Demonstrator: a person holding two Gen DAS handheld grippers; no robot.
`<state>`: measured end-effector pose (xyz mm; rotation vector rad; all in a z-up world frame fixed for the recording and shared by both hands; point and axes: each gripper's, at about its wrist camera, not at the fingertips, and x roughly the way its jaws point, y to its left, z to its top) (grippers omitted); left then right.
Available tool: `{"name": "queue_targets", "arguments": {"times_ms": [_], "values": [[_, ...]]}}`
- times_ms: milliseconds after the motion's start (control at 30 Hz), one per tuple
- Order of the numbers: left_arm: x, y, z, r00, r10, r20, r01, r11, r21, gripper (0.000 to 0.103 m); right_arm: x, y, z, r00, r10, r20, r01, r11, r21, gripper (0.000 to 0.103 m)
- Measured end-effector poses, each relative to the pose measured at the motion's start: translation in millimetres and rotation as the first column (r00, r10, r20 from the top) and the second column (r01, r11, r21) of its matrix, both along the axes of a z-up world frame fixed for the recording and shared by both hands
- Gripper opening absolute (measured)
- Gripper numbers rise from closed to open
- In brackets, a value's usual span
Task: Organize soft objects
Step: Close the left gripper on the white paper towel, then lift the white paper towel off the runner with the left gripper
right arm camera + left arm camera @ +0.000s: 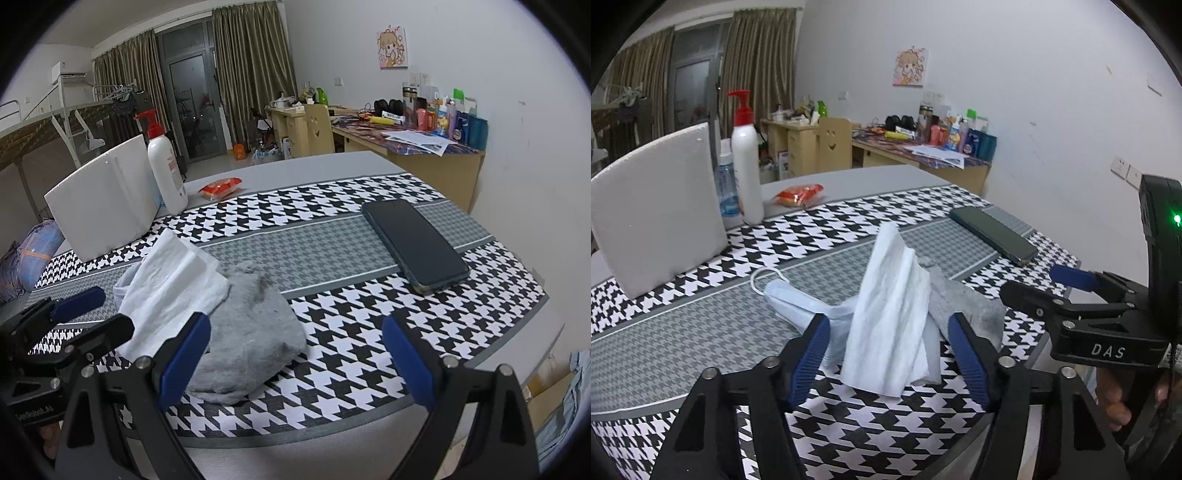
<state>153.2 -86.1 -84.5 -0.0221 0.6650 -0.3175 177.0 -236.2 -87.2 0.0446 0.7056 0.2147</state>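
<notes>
A pile of soft items is seen near the front edge of a counter (332, 177) covered w/ a houndstooth cloth (369, 325). A white tissue (890, 314) is propped up at the centre, a pale blue face mask (792, 301) is spread to its left, and a grey rag (251, 332) is bunched against its right side, touching it.

The left tool (886, 354) is held low over the pile w/ its blue pads apart; the tissue and part of the mask are framed between them, though whether a pad is touching the mask can't be told from this angle. The right tool (295, 354) is spread wide, w/ its left pad at the rag's near edge and nothing pinched; bare cloth is seen between the pads.

A dark phone (413, 243) is laid flat well to the right of the pile. Behind the pile, a white foam board (657, 218) is stood upright, w/ a red-capped pump bottle (746, 162) and a red snack packet (799, 195) beside it. A cluttered desk (424, 147) is visible along the back wall.
</notes>
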Motion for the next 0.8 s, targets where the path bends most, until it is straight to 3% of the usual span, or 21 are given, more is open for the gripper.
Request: {"name": "queue_targets", "arguments": {"times_ms": [200, 333, 600, 633, 700, 800], "values": [[0, -6, -6, 0.999, -0.025, -0.029, 0.025, 1.0, 0.014, 0.047, 2, 0, -3, 1.0, 0.005, -0.008, -0.005, 1.0, 0.001, 0.097], [7, -7, -15, 0.995, -0.041, -0.086, 0.041, 0.999, -0.001, 0.045, 2, 0, -3, 1.0, 0.006, -0.01, -0.006, 1.0, 0.004, 0.097], [14, -14, -24, 0.992, -0.041, -0.122, 0.044, 0.999, 0.024, 0.045, 2, -3, -7, 1.0, 0.004, -0.018, -0.004, 1.0, 0.009, 0.097], [15, -15, -25, 0.991, -0.046, -0.129, 0.05, 0.998, 0.026, 0.043, 2, -4, -7, 1.0, 0.005, -0.018, -0.004, 1.0, 0.009, 0.097], [17, -18, -29, 0.988, -0.048, -0.146, 0.054, 0.998, 0.037, 0.025, 2, -4, -7, 1.0, 0.002, -0.017, -0.002, 1.0, 0.009, 0.096], [18, -18, -32, 0.988, -0.043, -0.151, 0.051, 0.997, 0.05, 0.014, 1, -7, -8, 1.0, -0.002, -0.018, 0.003, 1.0, 0.012, 0.097]]}}
